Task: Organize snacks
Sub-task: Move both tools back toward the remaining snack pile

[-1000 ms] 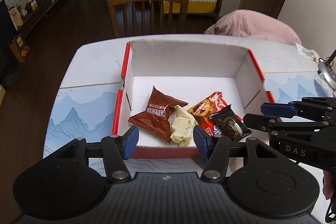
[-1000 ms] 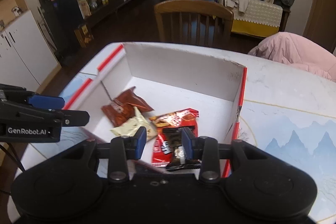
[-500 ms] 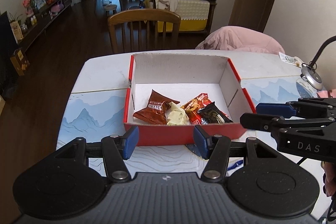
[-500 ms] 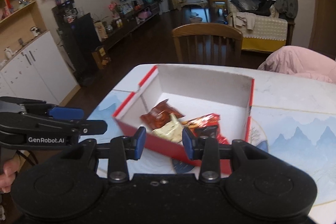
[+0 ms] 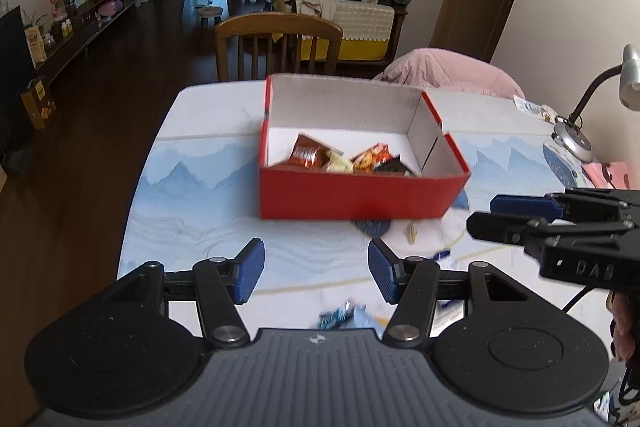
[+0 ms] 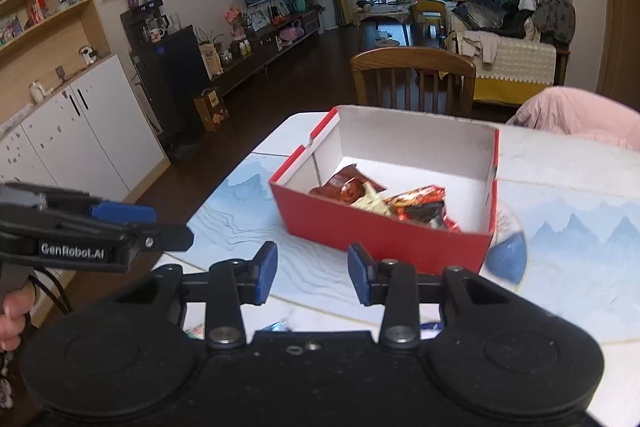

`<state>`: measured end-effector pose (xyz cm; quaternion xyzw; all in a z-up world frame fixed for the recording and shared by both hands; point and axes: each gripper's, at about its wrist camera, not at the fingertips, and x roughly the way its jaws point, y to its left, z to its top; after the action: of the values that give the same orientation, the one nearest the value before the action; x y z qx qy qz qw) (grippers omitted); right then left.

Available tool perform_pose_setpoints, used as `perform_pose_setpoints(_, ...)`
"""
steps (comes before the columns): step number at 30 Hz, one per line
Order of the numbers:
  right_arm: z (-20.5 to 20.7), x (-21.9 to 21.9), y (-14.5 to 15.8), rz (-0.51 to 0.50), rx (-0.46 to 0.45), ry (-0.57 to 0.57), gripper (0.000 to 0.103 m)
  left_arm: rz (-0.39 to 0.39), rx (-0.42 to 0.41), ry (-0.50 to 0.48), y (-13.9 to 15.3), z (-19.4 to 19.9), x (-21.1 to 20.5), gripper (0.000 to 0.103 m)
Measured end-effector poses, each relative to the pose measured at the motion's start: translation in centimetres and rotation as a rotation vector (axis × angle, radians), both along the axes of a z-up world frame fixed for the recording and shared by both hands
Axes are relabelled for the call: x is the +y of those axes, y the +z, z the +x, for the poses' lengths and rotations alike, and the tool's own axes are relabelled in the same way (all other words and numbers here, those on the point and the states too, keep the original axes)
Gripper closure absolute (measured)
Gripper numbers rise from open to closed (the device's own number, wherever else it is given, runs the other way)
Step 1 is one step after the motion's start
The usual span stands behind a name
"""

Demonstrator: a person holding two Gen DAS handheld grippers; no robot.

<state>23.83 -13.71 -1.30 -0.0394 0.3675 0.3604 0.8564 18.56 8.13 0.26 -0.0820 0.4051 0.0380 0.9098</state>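
A red cardboard box (image 5: 360, 191) with a white inside stands in the middle of the table. In it lie a brown packet (image 5: 306, 155), a cream packet (image 5: 338, 163), an orange-red packet (image 5: 372, 157) and a black packet (image 5: 394, 167). The right wrist view shows the same box (image 6: 380, 231) and brown packet (image 6: 346, 187). My left gripper (image 5: 316, 265) hangs open over the table, short of the box, holding nothing. My right gripper (image 6: 313, 269) is also short of the box; its jaws are opening with nothing between them. A blurred blue wrapper (image 5: 340, 317) lies under my left gripper.
A wooden chair (image 5: 276, 43) stands behind the table, with a pink bundle (image 5: 448, 75) to its right. A desk lamp (image 5: 576, 143) sits at the table's right side. The table's left edge (image 5: 136, 187) drops to dark floor. A small scrap (image 5: 410, 231) lies before the box.
The right gripper let go of the black packet, which now lies in the box. Both grippers have drawn back and risen away from the box. The right jaws stand slightly wider.
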Motion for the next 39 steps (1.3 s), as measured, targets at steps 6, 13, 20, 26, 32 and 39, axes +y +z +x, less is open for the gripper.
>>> perform_pose_setpoints(6, -2.3, -0.5, -1.9, 0.015, 0.052, -0.011, 0.053, -0.016, 0.025, 0.012, -1.8, -3.6, 0.9, 0.046)
perform_pose_setpoints(13, -5.0, -0.8, -4.6, -0.002, 0.102, -0.004, 0.048, -0.072, 0.085, 0.046, -5.2, -7.1, 2.4, 0.038)
perform_pose_setpoints(20, -7.9, -1.8, -6.8, 0.056, 0.14, 0.029, 0.0, -0.115, 0.13, 0.074, -8.7, -9.0, 3.1, 0.03)
perform_pose_setpoints(26, -9.6, -1.7, -8.2, 0.018, 0.152, -0.007, 0.0, -0.097, 0.166, 0.046, -11.1, -9.2, 2.9, 0.03)
perform_pose_setpoints(32, -10.0, -2.0, -9.6, -0.115, 0.134, -0.129, 0.0, -0.08, 0.184, 0.109, -12.6, -7.7, 3.6, 0.03)
perform_pose_setpoints(39, -6.0, -4.3, -12.4, -0.088, 0.232, -0.26, 0.001, -0.085, 0.217, 0.121, -14.1, -5.6, 3.9, 0.03)
